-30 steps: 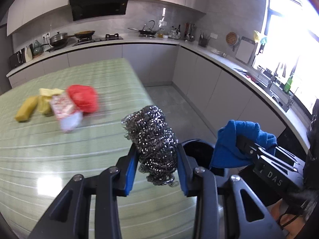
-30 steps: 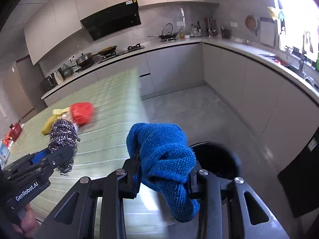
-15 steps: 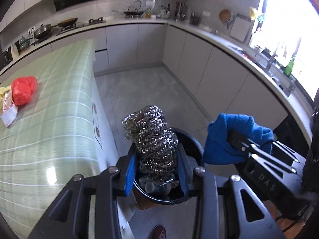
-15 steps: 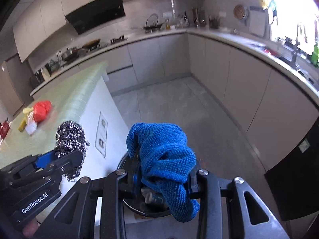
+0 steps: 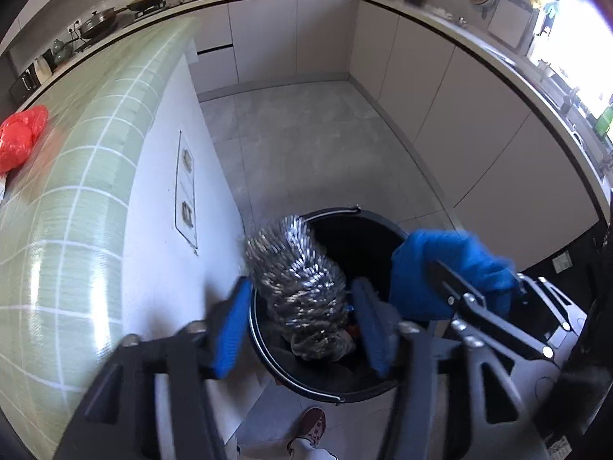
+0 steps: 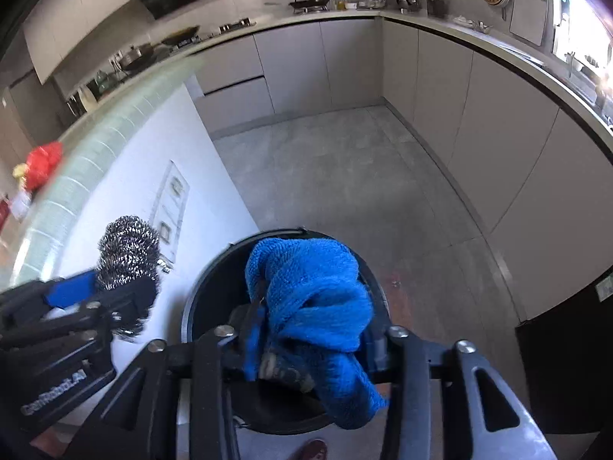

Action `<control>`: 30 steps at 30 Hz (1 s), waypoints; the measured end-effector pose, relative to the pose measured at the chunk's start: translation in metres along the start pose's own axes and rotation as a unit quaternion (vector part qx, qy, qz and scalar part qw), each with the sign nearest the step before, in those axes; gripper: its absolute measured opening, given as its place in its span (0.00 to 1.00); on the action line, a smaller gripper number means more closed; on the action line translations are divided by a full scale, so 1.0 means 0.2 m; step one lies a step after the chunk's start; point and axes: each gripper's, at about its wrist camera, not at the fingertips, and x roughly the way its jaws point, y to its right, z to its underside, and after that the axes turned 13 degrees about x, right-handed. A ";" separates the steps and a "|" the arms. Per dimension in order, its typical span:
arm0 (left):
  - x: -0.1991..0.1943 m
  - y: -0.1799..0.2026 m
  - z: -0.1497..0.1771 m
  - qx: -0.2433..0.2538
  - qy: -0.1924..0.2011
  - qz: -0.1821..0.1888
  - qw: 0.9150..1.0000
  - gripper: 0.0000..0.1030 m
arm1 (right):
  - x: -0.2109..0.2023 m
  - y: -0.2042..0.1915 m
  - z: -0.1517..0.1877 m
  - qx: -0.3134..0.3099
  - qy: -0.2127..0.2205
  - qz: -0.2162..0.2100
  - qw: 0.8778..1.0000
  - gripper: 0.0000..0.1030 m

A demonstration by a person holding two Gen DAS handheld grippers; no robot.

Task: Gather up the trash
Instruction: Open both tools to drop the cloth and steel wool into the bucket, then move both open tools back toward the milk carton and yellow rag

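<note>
Steel-wire scourer ball [image 5: 302,287]: light, springy, snaggy, loose between widened left jaws; soft blue microfibre cloth [image 6: 314,295] pinched mid-fold, right jaws.

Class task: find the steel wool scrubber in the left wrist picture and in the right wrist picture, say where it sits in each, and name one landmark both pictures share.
Left wrist view: the steel wool scrubber sits low in the centre, between the left gripper jaws, over the black trash bin.
Right wrist view: it appears at lower left, beside the bin.
Shared landmark: the red plastic bag on the green counter.
</note>
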 end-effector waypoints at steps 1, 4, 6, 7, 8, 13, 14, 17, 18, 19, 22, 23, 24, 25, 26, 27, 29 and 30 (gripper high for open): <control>-0.01 0.00 -0.01 0.000 0.000 -0.007 1.000 0.66 | 0.01 0.01 -0.01 0.002 0.003 0.008 1.000 0.59; -0.03 0.00 -0.02 -0.006 0.000 -0.008 1.000 0.70 | -0.01 0.04 -0.02 0.021 0.010 0.009 1.000 0.59; -0.06 0.00 -0.02 -0.010 0.008 -0.008 1.000 0.70 | -0.03 0.07 -0.04 0.032 0.017 0.008 0.999 0.59; -0.08 0.00 -0.02 -0.012 0.013 -0.008 1.000 0.70 | -0.05 0.07 -0.05 0.035 0.022 0.006 0.999 0.59; -0.09 0.00 -0.01 -0.015 0.017 -0.004 1.000 0.70 | -0.09 0.08 -0.06 0.038 0.031 0.007 0.999 0.59; -0.26 -0.03 -0.03 -0.023 0.048 0.005 0.999 0.70 | -0.25 0.06 -0.08 0.044 0.060 0.010 0.997 0.59; -0.30 -0.04 -0.03 -0.025 0.056 0.007 0.998 0.70 | -0.28 0.06 -0.09 0.047 0.061 0.008 0.997 0.59; -0.44 -0.08 0.00 -0.029 0.082 0.008 0.996 0.70 | -0.38 0.02 -0.11 0.047 0.071 0.003 0.996 0.59; -0.48 -0.09 0.01 -0.029 0.090 0.008 0.996 0.70 | -0.40 0.00 -0.11 0.045 0.074 0.001 0.996 0.59; -0.54 -0.12 0.02 -0.028 0.099 0.007 0.995 0.70 | -0.44 -0.03 -0.12 0.043 0.079 -0.002 0.996 0.59; -0.65 -0.22 0.07 -0.032 0.122 0.001 0.992 0.70 | -0.55 -0.13 -0.12 0.037 0.096 -0.010 0.995 0.59; -0.68 -0.26 0.07 -0.036 0.129 -0.002 0.991 0.70 | -0.59 -0.18 -0.12 0.036 0.102 -0.017 0.994 0.60; -0.69 -0.31 0.06 -0.039 0.132 -0.004 0.990 0.70 | -0.62 -0.21 -0.11 0.034 0.106 -0.021 0.994 0.60; -0.73 -0.37 0.09 -0.045 0.138 -0.009 0.989 0.70 | -0.66 -0.26 -0.10 0.030 0.112 -0.027 0.993 0.60; -0.75 -0.41 0.09 -0.049 0.141 -0.013 0.989 0.70 | -0.69 -0.32 -0.10 0.026 0.117 -0.035 0.992 0.60; -0.76 -0.45 0.10 -0.052 0.144 -0.018 0.988 0.70 | -0.71 -0.38 -0.10 0.021 0.120 -0.039 0.992 0.60; -0.81 -0.58 0.15 -0.063 0.150 -0.034 0.986 0.70 | -0.76 -0.50 -0.09 0.009 0.125 -0.050 0.991 0.60; -0.82 -0.62 0.17 -0.068 0.151 -0.040 0.985 0.70 | -0.77 -0.57 -0.08 0.002 0.127 -0.058 0.990 0.60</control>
